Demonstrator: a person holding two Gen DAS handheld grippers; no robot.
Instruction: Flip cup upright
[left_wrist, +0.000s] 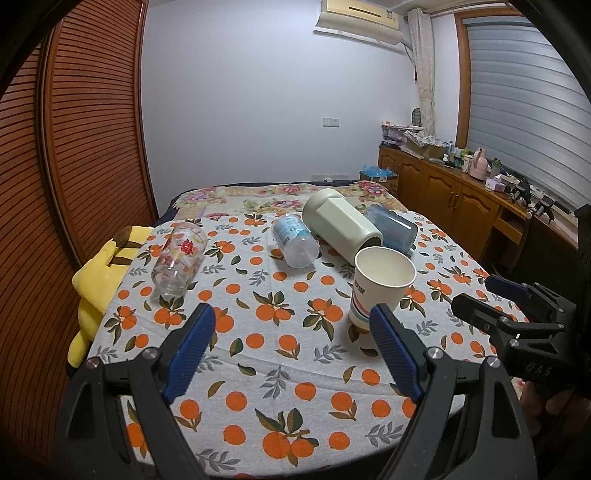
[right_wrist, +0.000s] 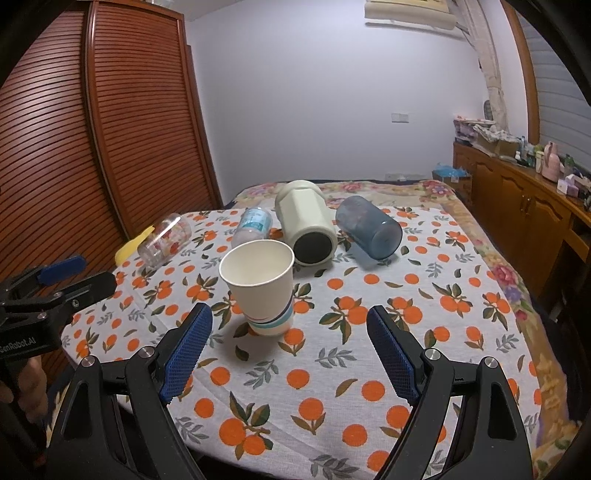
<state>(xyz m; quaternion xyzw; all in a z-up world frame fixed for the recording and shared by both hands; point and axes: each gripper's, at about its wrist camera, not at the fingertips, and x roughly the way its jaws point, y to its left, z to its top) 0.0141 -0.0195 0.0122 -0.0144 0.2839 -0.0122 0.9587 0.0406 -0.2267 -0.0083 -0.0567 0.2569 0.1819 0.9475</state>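
A white paper cup (left_wrist: 380, 284) with coloured stripes stands upright on the orange-print cloth (left_wrist: 266, 332); it also shows in the right wrist view (right_wrist: 262, 284). Behind it lie on their sides a cream flask (left_wrist: 343, 225) (right_wrist: 306, 225), a blue tumbler (left_wrist: 393, 227) (right_wrist: 369, 227), a clear plastic bottle (left_wrist: 295, 240) (right_wrist: 253, 223) and a printed glass (left_wrist: 179, 258) (right_wrist: 164, 240). My left gripper (left_wrist: 295, 343) is open and empty, just short of the paper cup. My right gripper (right_wrist: 291, 347) is open and empty, near the paper cup's base.
A yellow plush toy (left_wrist: 99, 280) lies at the cloth's left edge. A slatted wooden wardrobe (left_wrist: 74, 147) stands on the left. A wooden sideboard (left_wrist: 461, 195) with clutter runs along the right. A floral blanket (left_wrist: 266, 197) lies beyond the cloth.
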